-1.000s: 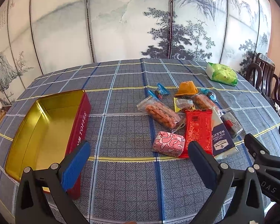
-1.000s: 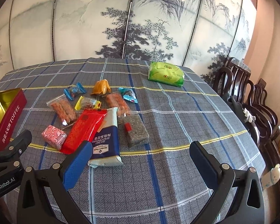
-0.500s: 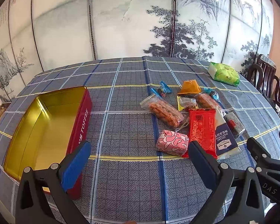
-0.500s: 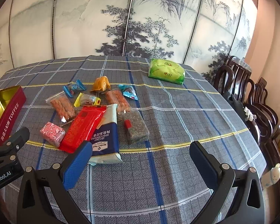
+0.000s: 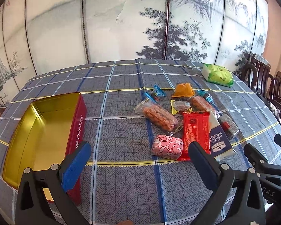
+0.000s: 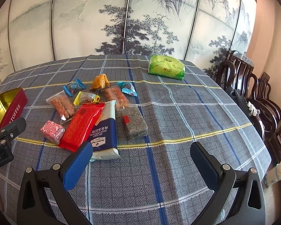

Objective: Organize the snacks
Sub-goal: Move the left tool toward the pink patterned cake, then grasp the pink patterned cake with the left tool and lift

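Note:
An open red toffee tin point(image 5: 46, 131) with a gold inside lies empty at the table's left; it also shows in the right wrist view point(image 6: 13, 110). Several snack packs lie in a cluster: a pink wrapped block point(image 5: 167, 146) point(image 6: 52, 130), a red packet point(image 5: 195, 131) point(image 6: 82, 125), a blue-and-white cracker pack point(image 5: 218, 140) point(image 6: 104, 131), a clear bag of orange sticks point(image 5: 158, 116), a dark seed bar point(image 6: 134, 123). My left gripper point(image 5: 139, 159) is open and empty above the cloth, between tin and pink block. My right gripper point(image 6: 141, 161) is open and empty, near the cracker pack.
A green tissue pack point(image 6: 165, 69) lies at the far right of the table. Small candies and an orange packet point(image 6: 101, 81) lie behind the cluster. Dark wooden chairs point(image 6: 252, 93) stand by the right edge. A painted screen point(image 5: 140, 28) stands behind the plaid-covered table.
Both grippers have drifted slightly; the snacks and tin sit a little differently in view. Both stay open and nothing on the table has moved.

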### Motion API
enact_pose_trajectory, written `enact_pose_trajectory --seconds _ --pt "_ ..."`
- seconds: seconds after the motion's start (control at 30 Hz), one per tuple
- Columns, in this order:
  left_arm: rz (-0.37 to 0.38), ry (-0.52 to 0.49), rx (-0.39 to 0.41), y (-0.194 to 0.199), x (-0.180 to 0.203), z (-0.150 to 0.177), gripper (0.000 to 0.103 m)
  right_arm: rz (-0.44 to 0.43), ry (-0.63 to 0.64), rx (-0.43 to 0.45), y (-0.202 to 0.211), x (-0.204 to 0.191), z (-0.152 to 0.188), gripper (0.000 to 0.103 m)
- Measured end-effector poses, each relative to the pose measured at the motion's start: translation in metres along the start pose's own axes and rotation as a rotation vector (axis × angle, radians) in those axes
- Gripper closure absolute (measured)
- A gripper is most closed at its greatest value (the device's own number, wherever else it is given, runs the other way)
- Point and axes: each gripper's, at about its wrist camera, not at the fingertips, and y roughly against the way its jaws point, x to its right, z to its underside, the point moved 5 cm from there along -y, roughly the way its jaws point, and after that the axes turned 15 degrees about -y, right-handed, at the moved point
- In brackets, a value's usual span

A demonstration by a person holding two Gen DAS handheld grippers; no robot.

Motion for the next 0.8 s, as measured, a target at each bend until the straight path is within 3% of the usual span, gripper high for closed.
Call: enact_pose_trajectory --seconds 0.3,0.43,0.57,0.8 --pt "0.022 -0.093 0.052 0.002 0.015 -0.002 0.000 0.004 -0.004 -0.001 0.002 0.003 0.001 0.000" --pt "0.108 -0.152 0.024 -0.011 0.027 -0.004 0.000 0.003 -0.009 -0.005 0.001 0.005 0.001 0.000" --pt "0.050 -0.176 0.032 -0.016 0.032 -0.006 0.000 -0.002 -0.014 -0.012 0.000 0.007 0.003 0.000" --pt "0.083 -0.144 -0.023 -0.036 0.033 -0.007 0.000 -0.016 -0.013 -0.028 -0.002 0.006 0.010 0.000"
